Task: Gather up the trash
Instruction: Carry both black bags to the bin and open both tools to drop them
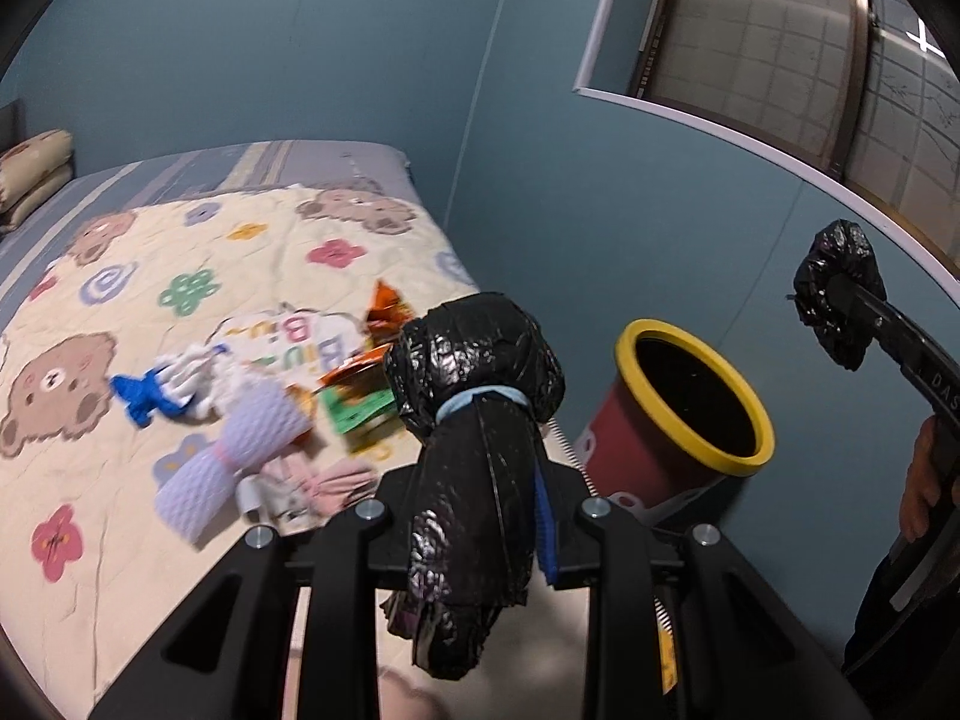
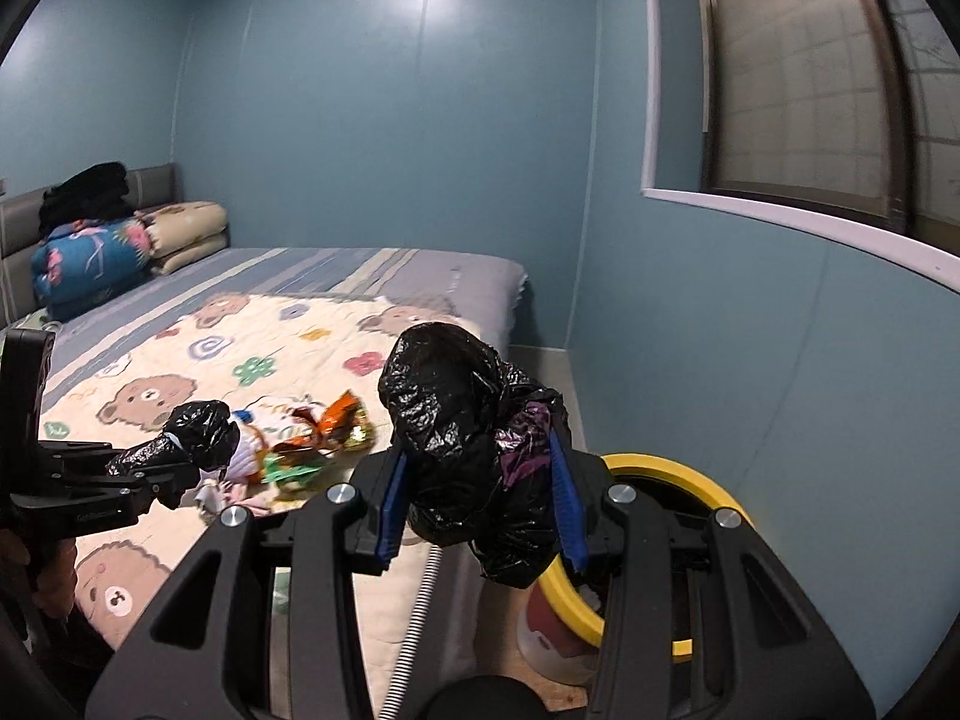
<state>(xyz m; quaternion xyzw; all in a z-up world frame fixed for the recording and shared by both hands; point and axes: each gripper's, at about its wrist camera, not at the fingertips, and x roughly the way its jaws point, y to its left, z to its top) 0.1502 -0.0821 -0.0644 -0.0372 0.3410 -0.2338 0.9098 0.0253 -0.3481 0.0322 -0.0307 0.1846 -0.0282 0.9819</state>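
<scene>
A pile of trash lies on the bed quilt: white foam netting (image 1: 240, 450), a blue and white wrapper (image 1: 156, 390), orange and green foil wrappers (image 1: 360, 384), also seen in the right wrist view (image 2: 312, 438). A red bin with a yellow rim (image 1: 690, 396) stands beside the bed, its rim also in the right wrist view (image 2: 678, 468). Both grippers have fingers wrapped in black plastic. My left gripper (image 1: 474, 360) is shut, empty, above the bed edge near the trash. My right gripper (image 2: 462, 402) is shut, empty, above the bin.
The bed with a bear-patterned quilt (image 1: 120, 276) fills the left. Folded bedding (image 2: 120, 240) sits at the headboard. Blue walls and a window (image 2: 810, 90) lie to the right. A narrow floor strip holds the bin.
</scene>
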